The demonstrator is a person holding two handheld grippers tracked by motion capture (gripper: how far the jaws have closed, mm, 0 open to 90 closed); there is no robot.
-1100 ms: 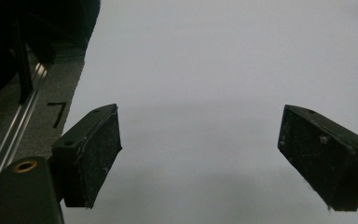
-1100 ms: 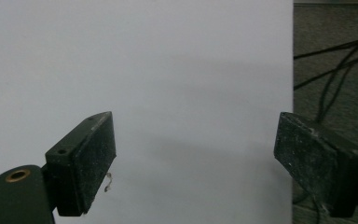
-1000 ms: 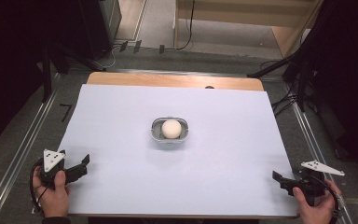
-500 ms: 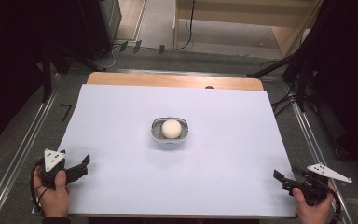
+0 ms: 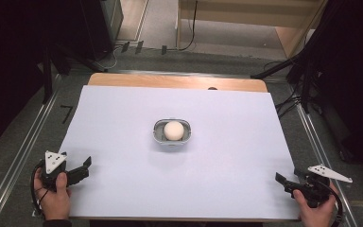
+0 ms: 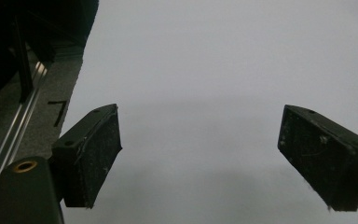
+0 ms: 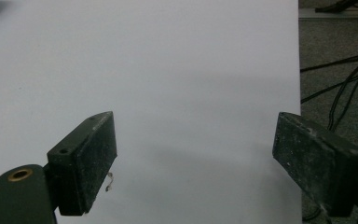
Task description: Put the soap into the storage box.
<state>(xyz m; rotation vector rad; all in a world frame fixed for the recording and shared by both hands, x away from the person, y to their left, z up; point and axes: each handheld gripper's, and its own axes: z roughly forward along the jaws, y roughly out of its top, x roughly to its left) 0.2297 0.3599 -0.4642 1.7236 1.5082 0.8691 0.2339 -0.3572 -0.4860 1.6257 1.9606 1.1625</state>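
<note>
Both grippers [image 5: 86, 166] [image 5: 280, 180] gape; bowl [image 5: 171, 132] holds perhaps an egg [image 5: 174, 130].

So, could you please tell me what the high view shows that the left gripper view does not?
High view alone: the white ball sitting in the small bowl at mid-table, both hands, and the right gripper at the near right corner. Left gripper view alone: a close look between the left gripper jaws, wide apart with nothing between them. Both share the white table sheet and the dark floor with its rail beside it.
</note>
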